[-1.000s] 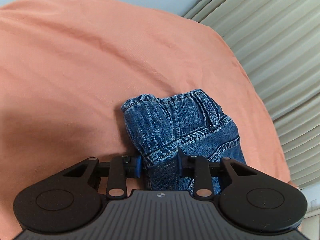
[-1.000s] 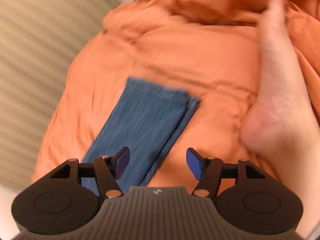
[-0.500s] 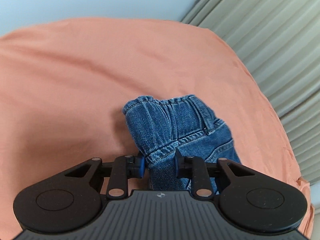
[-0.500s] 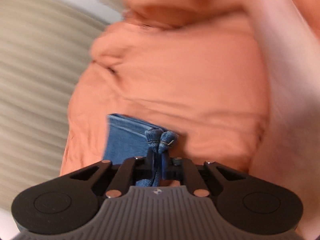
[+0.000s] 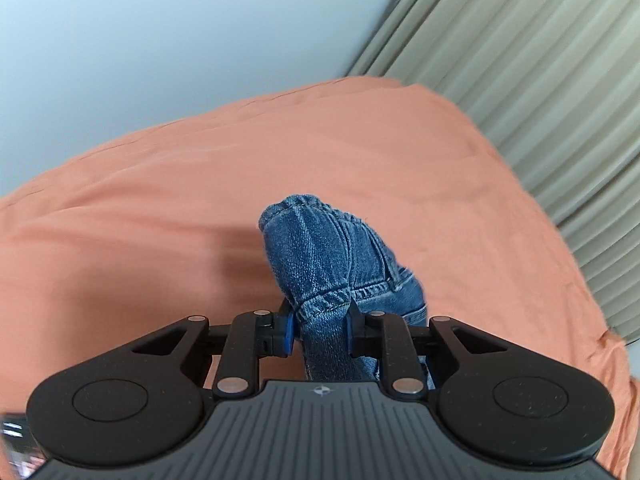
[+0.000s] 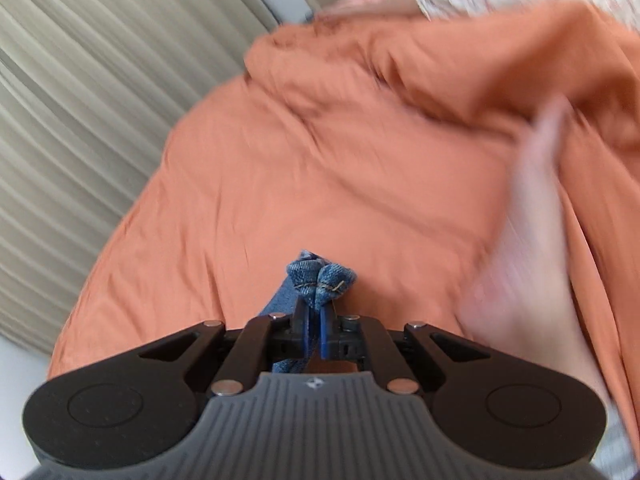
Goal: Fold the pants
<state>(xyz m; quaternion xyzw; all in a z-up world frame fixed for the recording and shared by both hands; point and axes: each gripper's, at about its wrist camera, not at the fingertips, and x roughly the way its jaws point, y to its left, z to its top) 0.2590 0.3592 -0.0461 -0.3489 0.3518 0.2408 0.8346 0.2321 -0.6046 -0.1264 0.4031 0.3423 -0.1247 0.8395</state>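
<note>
**Lifting pants at both ends: slip and sag risks**

Holding the pants (image 5: 340, 264) off the bed (image 5: 160, 208) with both tools. Left tool (image 5: 320, 326): fingers closed on a thick bunch of denim at the waistband end, seams and a belt loop visible just beyond the pads. Right tool (image 6: 316, 330): fingers nearly together, pinching the two leg hems (image 6: 320, 276), which bulge just past the fingertips.

Position: in both wrist views the gripped denim sits above the orange sheet; the stretch of fabric between the two tools is out of view, so we cannot tell whether it hangs free or drags.

Risks, as we judge them:
- Right grip is narrow and near the hem edge. One of the two hems could slide out if we pull apart too hard, and the legs would then fall out of line.
- Left grip holds a rumpled wad, not a flat layer. Laying it down as is would likely leave a lumpy waistband under the fold.
- Right view is blurred, which suggests fast motion; a quick swing could flip the loose middle and twist the legs.
- A blurred bare foot (image 6: 532, 240) lies on the bed to the right of the right tool. Setting the fold down there could catch on it.
- Sheet is wrinkled and heaped toward the far side (image 6: 440, 60); a fold laid on that would not sit flat.
</note>
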